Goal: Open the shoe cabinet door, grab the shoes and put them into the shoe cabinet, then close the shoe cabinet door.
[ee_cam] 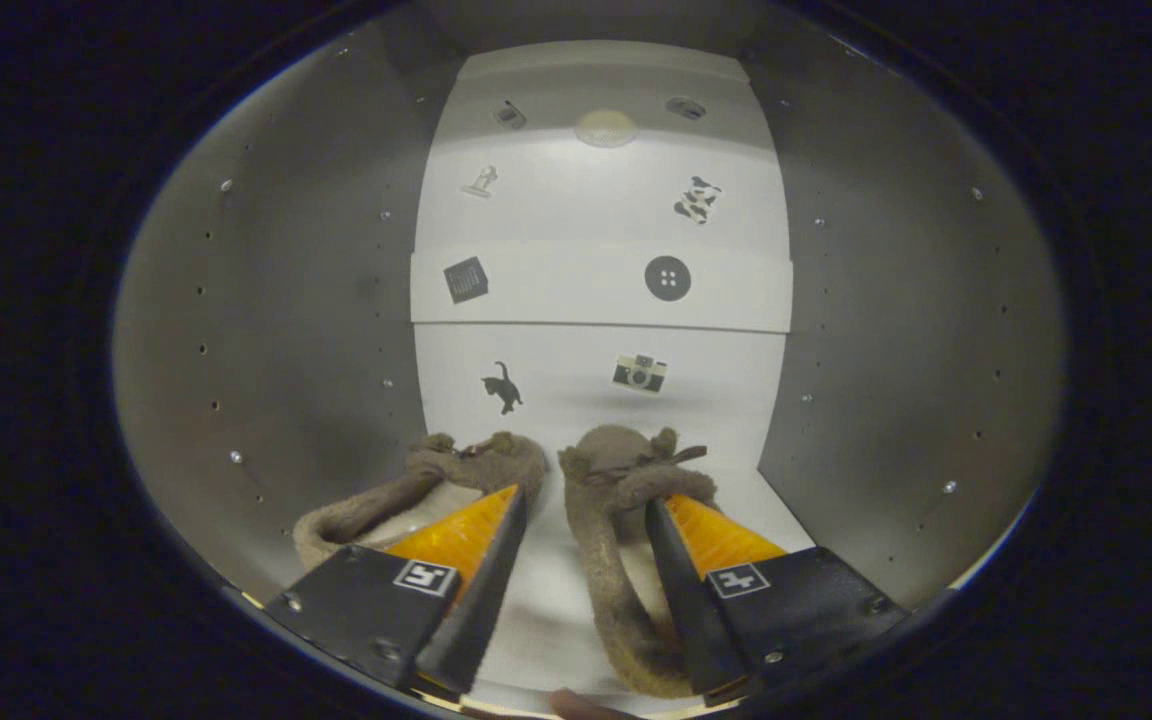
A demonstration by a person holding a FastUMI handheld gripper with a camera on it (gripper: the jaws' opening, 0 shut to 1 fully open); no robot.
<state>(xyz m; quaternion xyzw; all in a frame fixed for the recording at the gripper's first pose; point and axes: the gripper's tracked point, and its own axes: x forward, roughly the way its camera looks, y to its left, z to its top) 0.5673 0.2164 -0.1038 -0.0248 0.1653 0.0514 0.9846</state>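
Interior of the pale metal shoe cabinet (886, 330), seen from the gripper (584, 505), whose fingers stood apart and gripped nothing. Two brown fuzzy slippers (626, 480) lay side by side on the white cabinet floor (536, 590), toes toward the white back panel with small picture stickers (601, 380). Left slipper sat just outside the left finger; right slipper's near edge lay between the fingers, close against the right finger. Judged risk: on withdrawal, that finger could snag the plush collar and drag the right slipper back toward the opening, where a protruding heel might block the door from closing. Whether the finger touched the fabric could not be told
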